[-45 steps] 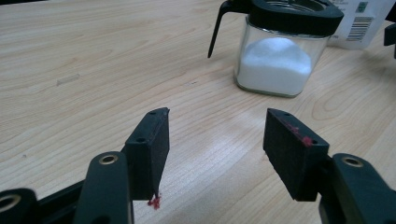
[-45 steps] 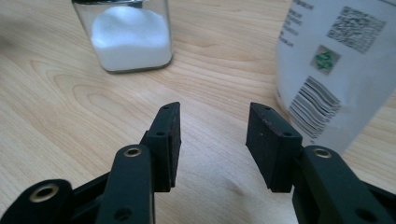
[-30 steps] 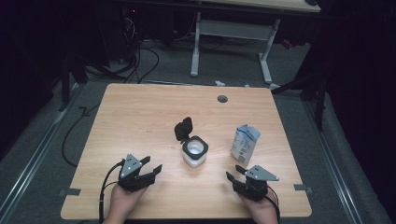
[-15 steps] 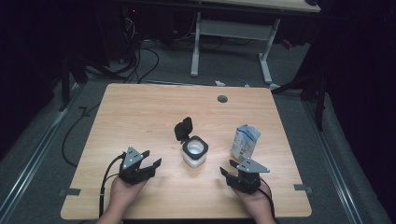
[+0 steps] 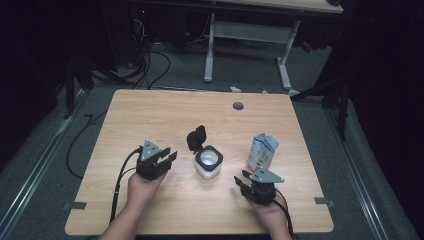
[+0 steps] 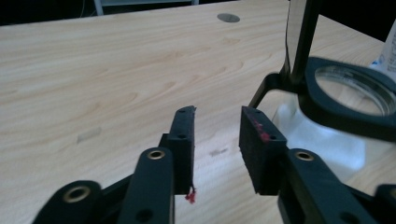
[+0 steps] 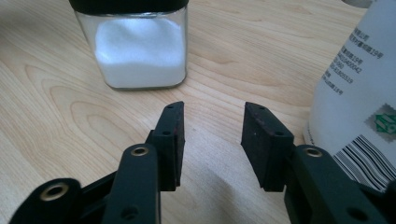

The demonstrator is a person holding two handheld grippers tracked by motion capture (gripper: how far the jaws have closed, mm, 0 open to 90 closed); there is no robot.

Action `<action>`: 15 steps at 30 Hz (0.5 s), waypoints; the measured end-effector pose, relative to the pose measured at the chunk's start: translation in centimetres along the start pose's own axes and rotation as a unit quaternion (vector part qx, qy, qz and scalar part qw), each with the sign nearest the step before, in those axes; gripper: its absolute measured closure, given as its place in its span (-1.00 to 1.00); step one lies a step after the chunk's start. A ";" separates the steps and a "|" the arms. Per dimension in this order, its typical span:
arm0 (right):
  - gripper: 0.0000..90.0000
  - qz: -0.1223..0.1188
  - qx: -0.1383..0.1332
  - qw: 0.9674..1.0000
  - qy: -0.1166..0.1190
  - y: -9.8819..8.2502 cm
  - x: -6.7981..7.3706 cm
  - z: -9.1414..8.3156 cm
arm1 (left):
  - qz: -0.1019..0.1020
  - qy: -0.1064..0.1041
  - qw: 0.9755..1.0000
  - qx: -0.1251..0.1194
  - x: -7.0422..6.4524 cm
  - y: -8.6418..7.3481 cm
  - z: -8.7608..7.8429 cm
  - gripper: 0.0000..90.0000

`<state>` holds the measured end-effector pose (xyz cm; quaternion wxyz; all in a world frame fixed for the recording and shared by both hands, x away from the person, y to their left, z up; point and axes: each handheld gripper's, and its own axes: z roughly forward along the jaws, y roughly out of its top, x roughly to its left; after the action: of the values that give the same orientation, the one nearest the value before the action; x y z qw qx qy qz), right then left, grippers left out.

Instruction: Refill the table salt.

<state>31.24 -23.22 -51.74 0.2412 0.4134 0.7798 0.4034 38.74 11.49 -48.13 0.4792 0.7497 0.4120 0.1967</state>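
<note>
My left gripper [image 5: 161, 161] hovers over the table [image 5: 150, 115] with its jaws partly open and nothing between them; they have just been closing. In the left gripper view the same gripper [image 6: 216, 126] shows only bare wood in its gap. The jar [image 5: 208, 164] stands just ahead of it and off to its right, near but not touching. From there I see the jar's black rim [image 6: 348, 100] around the open mouth, and its lid [image 6: 299, 37] flipped up and standing nearly upright on the hinge, on the side of the jar nearest this gripper.

My right gripper [image 5: 246, 180] is also low over the table, jaws parted wider than the left's and holding nothing; they too have just been closing. In the right gripper view the gap of that gripper [image 7: 212, 122] frames plain tabletop. The jar [image 7: 138, 49] sits ahead of it and to its left, well clear of the fingertips, with white powder [image 7: 137, 51] filling the glass to well up its walls. The carton [image 5: 262, 152] stands close on this gripper's right side, just beside the right jaw; whether it touches I cannot tell. Its printed side with a barcode [image 7: 362, 112] faces the gripper.
</note>
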 end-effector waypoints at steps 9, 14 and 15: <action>0.41 0.003 -0.005 1.000 0.001 -0.4 0.0 -0.3 | -0.011 -0.006 1.000 -0.016 -0.8 2.5 1.4 0.88; 0.41 -0.002 -0.004 1.000 0.005 -0.4 0.4 -0.2 | -0.004 -0.008 1.000 -0.021 -1.3 3.5 1.5 0.95; 0.41 -0.003 -0.004 1.000 0.005 -0.4 0.5 -0.2 | -0.006 -0.009 1.000 -0.023 -1.3 3.6 1.5 0.95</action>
<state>30.68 -23.01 -51.96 0.2405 0.4078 0.7807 0.4079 40.56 8.85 -45.47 0.5010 0.7377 0.4078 0.1960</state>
